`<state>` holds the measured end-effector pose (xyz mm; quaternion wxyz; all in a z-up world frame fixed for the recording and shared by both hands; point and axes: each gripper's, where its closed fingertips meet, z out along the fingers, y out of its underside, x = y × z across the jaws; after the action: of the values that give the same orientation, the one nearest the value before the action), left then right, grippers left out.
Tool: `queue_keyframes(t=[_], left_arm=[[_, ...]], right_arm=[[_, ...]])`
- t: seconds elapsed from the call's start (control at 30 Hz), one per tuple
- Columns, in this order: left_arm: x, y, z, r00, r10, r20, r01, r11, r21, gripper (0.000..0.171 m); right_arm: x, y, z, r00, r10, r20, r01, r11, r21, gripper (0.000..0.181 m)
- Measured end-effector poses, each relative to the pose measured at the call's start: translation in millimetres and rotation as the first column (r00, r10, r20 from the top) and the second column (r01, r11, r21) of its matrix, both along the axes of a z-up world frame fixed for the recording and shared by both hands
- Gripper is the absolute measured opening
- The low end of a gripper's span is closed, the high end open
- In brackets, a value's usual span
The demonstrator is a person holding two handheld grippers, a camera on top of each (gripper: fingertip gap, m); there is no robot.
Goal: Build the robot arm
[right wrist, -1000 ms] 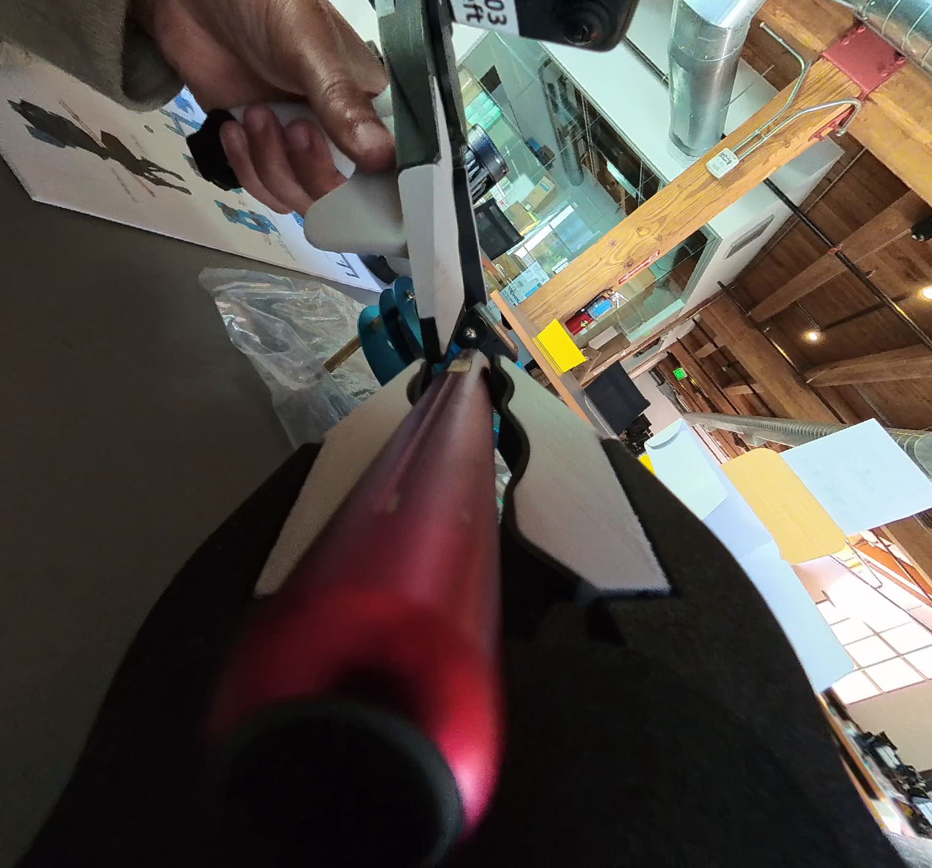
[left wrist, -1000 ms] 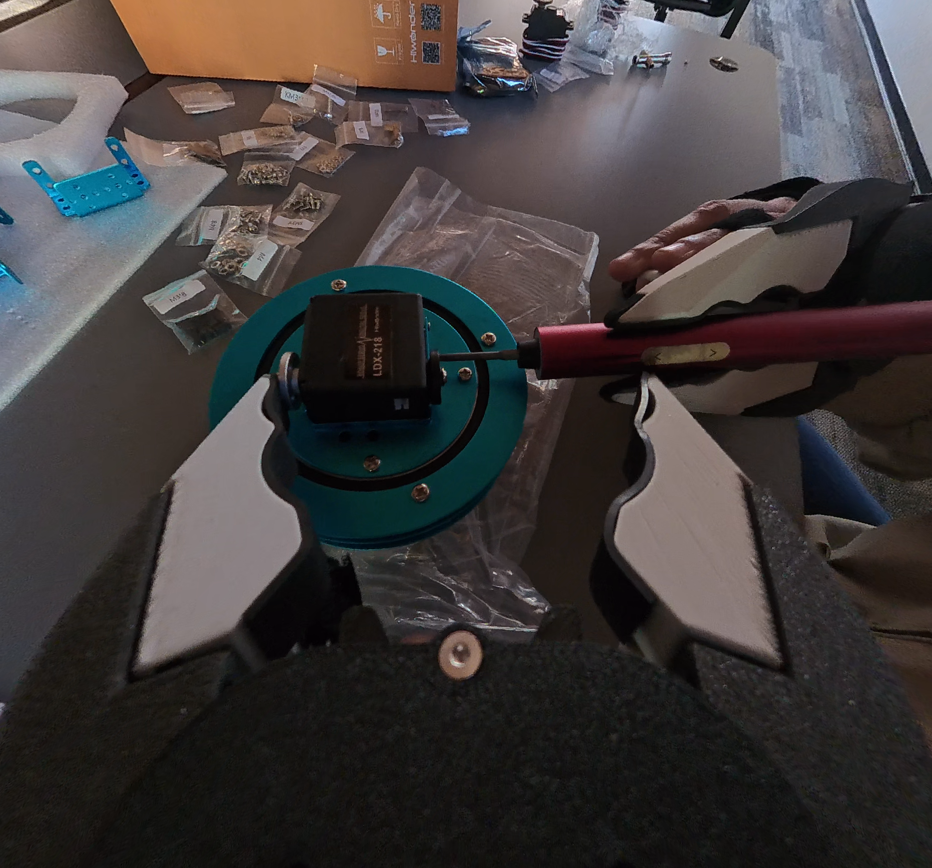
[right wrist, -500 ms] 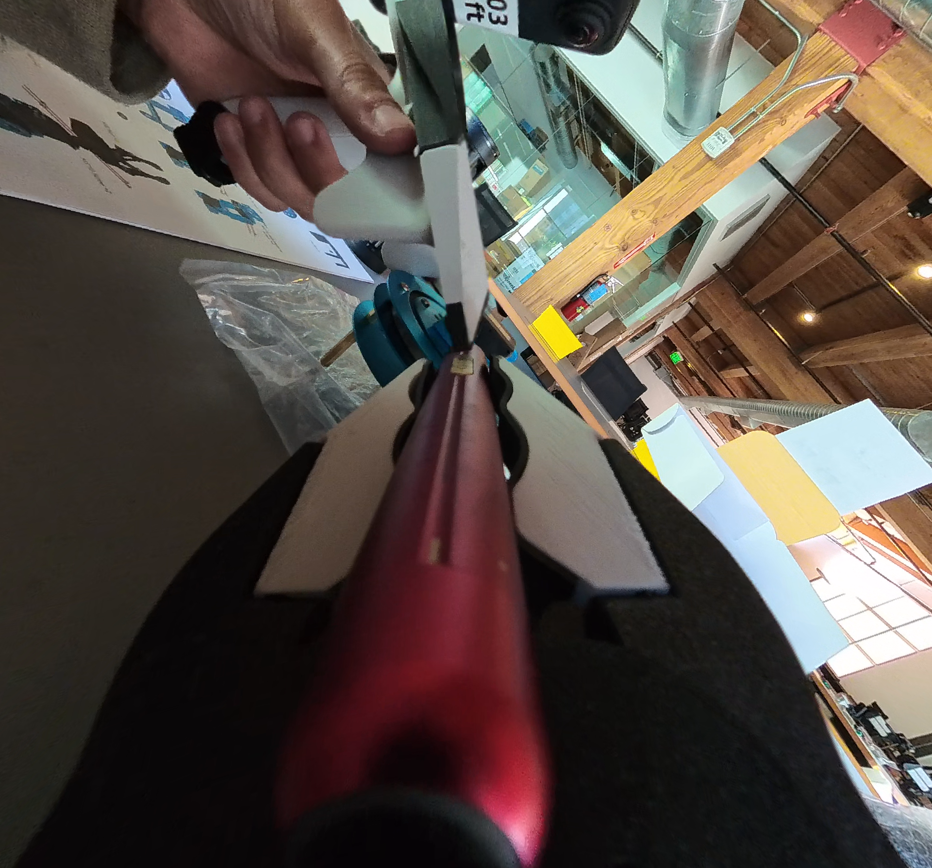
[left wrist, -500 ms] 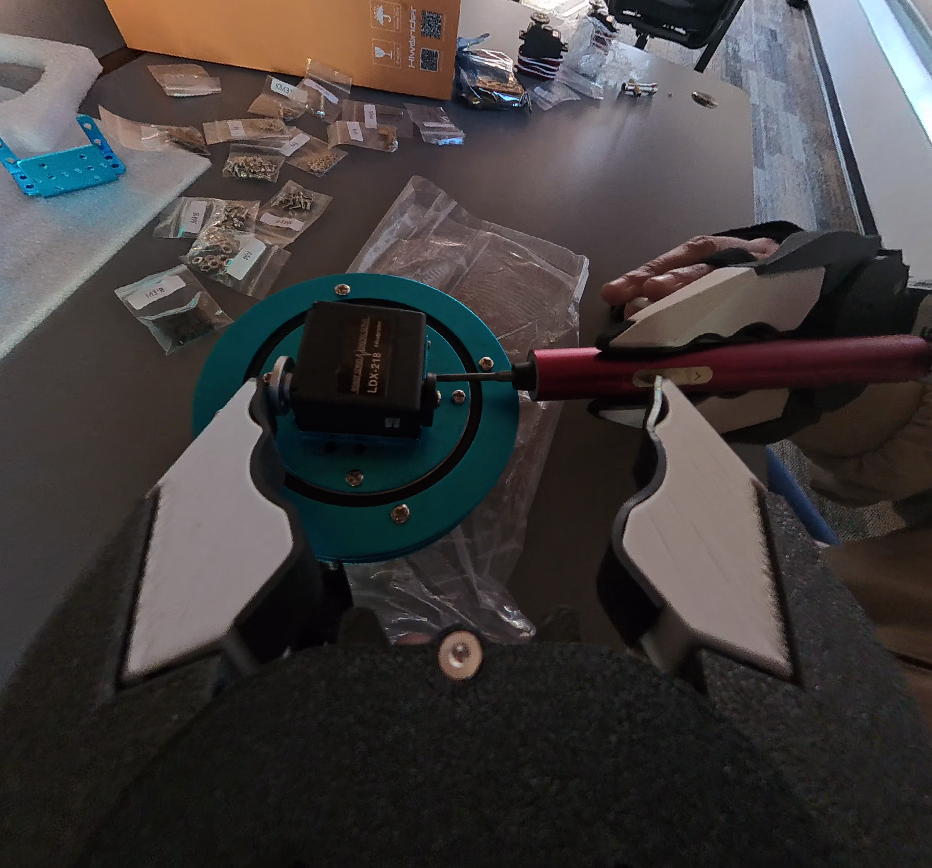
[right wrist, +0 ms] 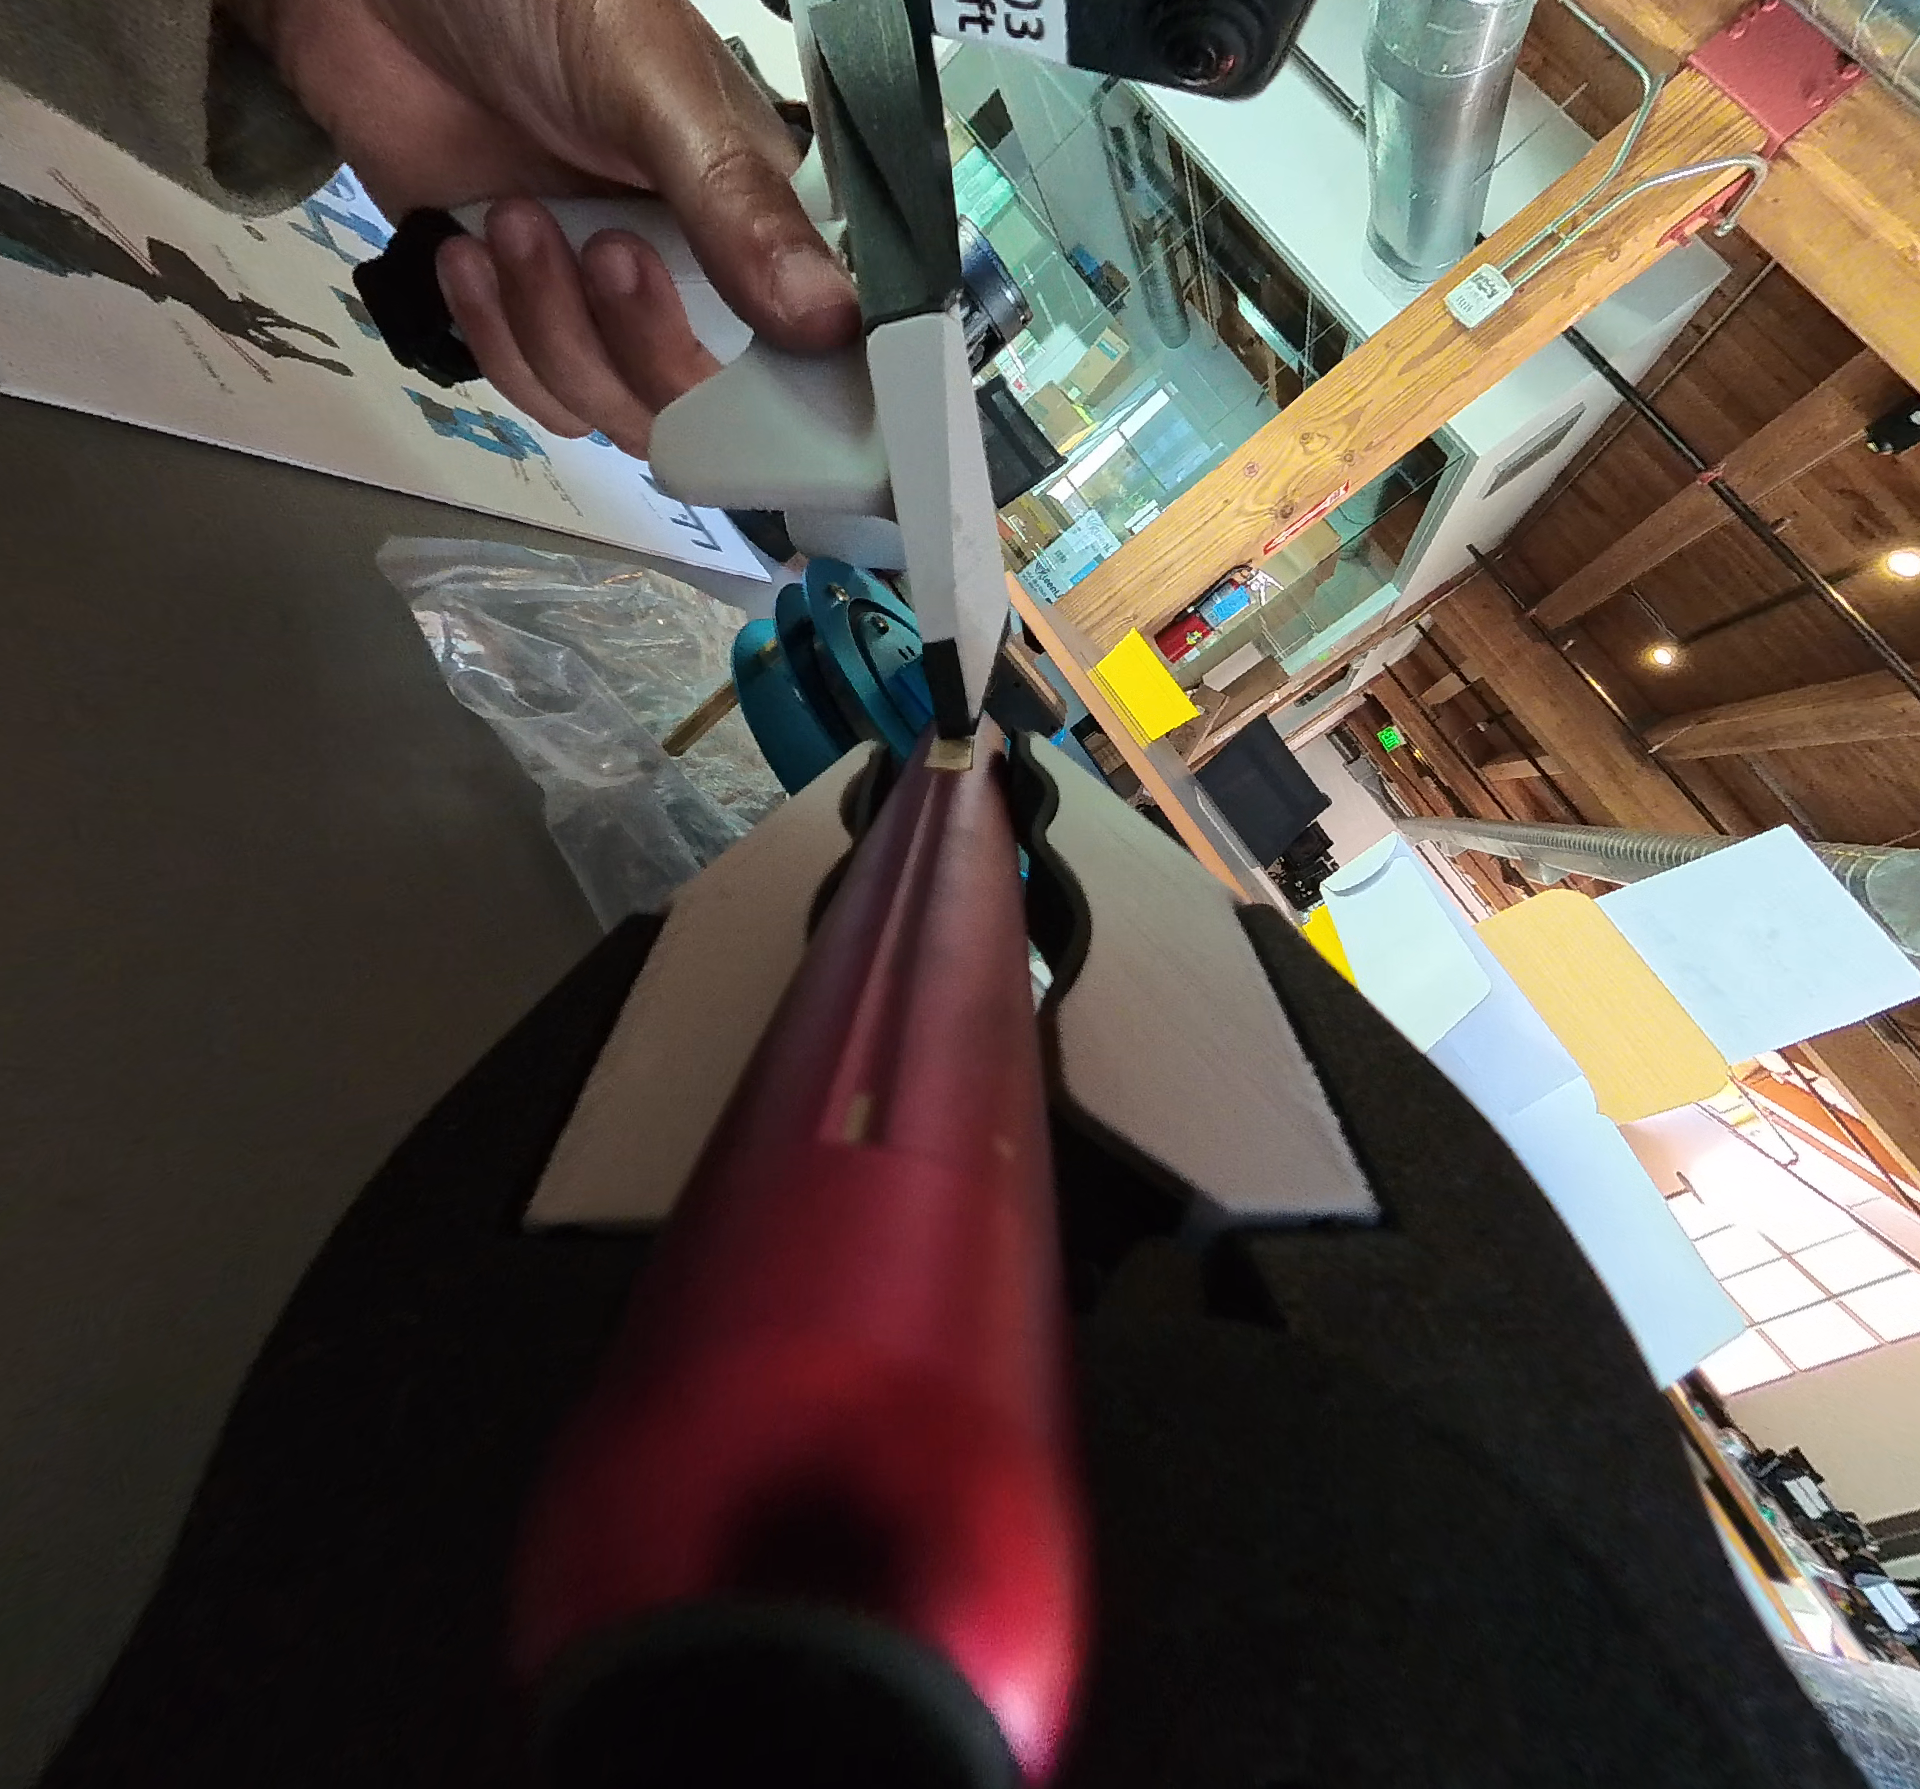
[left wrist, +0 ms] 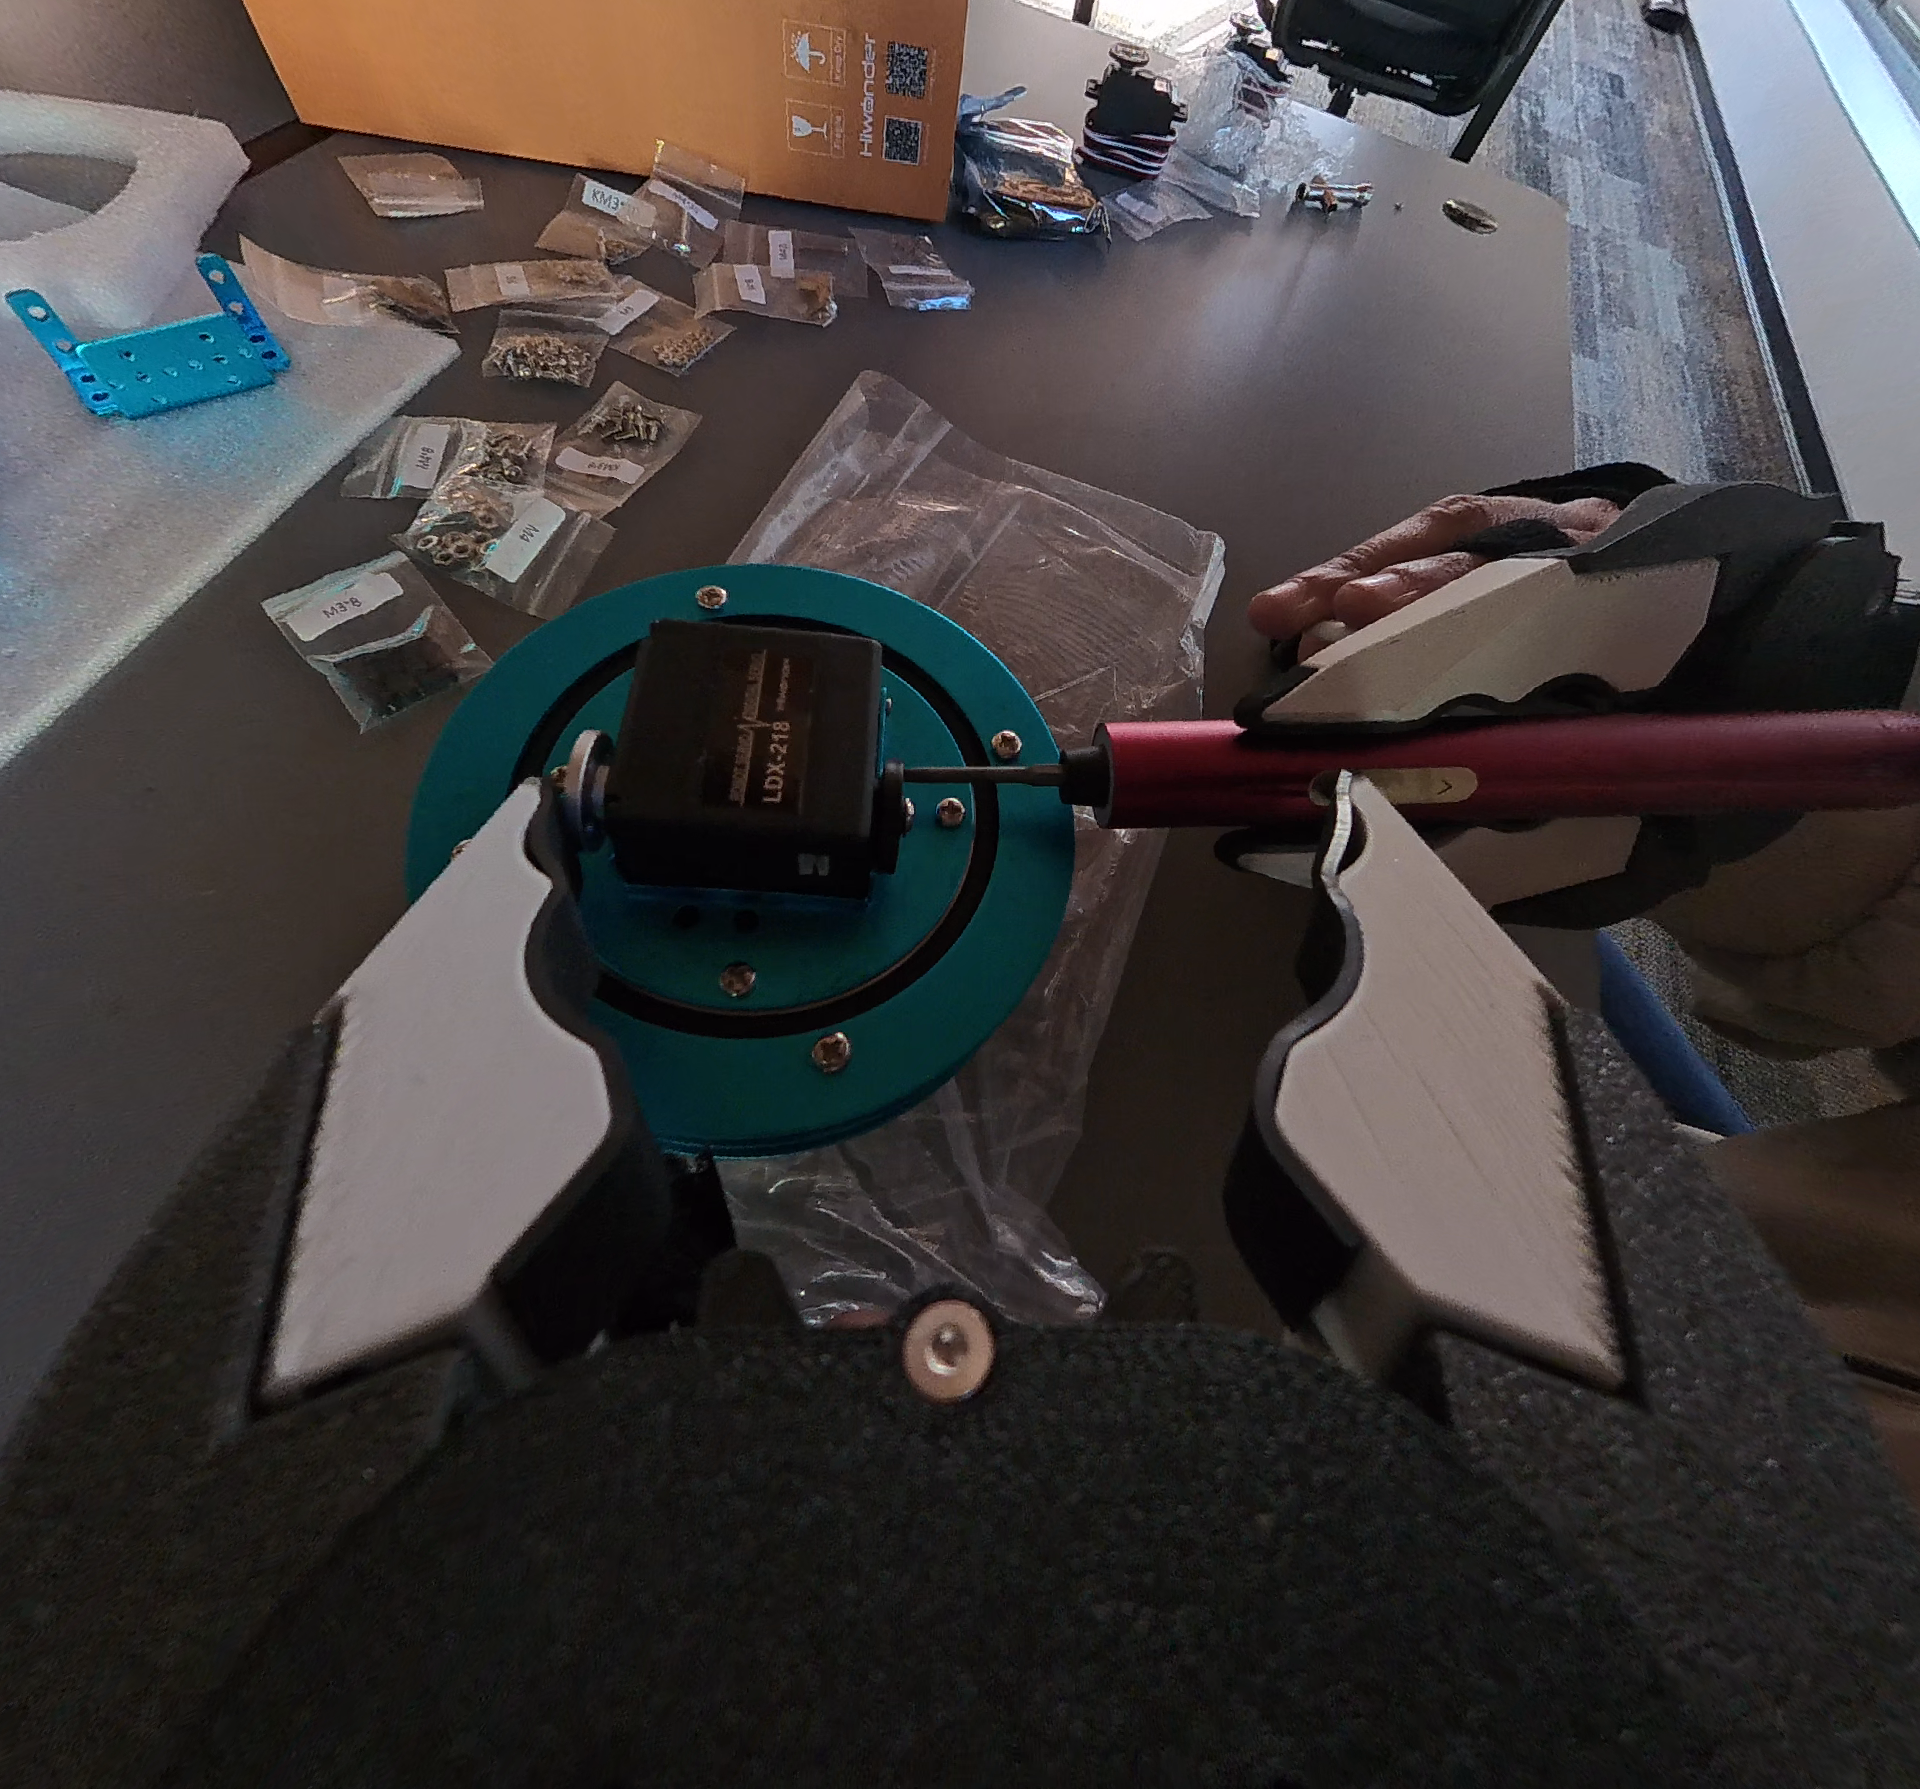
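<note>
A black servo (left wrist: 748, 763) stands on a round teal disc (left wrist: 727, 1033) on the dark table. My left gripper (left wrist: 940, 799) is open and wide, low over the disc. Its left fingertip (left wrist: 540, 814) is against the silver horn at the servo's left end, and its right finger stands beside the screwdriver. My right gripper (right wrist: 940, 763) is shut on a red screwdriver (right wrist: 883, 1220). In the left wrist view the screwdriver (left wrist: 1455, 768) lies level, with its thin bit at the servo's right end. The disc (right wrist: 821, 659) also shows in the right wrist view.
A clear plastic bag (left wrist: 987, 544) lies under the disc. Small bags of screws (left wrist: 499, 534) are scattered to the left. A blue bracket (left wrist: 156, 357) sits on white foam (left wrist: 104, 513). An orange cardboard box (left wrist: 582, 25) and another servo (left wrist: 1132, 118) stand at the back.
The left wrist view has shifted a little, and the servo and disc now sit turned slightly clockwise in it. The screwdriver bit stays at the servo's right end. Both grips are unchanged.
</note>
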<state>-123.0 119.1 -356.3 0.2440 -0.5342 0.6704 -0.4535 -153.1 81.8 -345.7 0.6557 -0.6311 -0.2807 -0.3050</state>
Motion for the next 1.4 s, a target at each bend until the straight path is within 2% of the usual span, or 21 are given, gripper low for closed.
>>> queue_keyframes(t=[1.4], left_arm=[[-0.3, 1.4, -2.0, 1.000, -0.011, 0.015, 0.011, 1.000, 0.013, 0.135]], right_arm=[[-3.2, 2.7, -2.0, 1.000, 0.010, -0.019, -0.010, 1.000, -0.010, 0.023]])
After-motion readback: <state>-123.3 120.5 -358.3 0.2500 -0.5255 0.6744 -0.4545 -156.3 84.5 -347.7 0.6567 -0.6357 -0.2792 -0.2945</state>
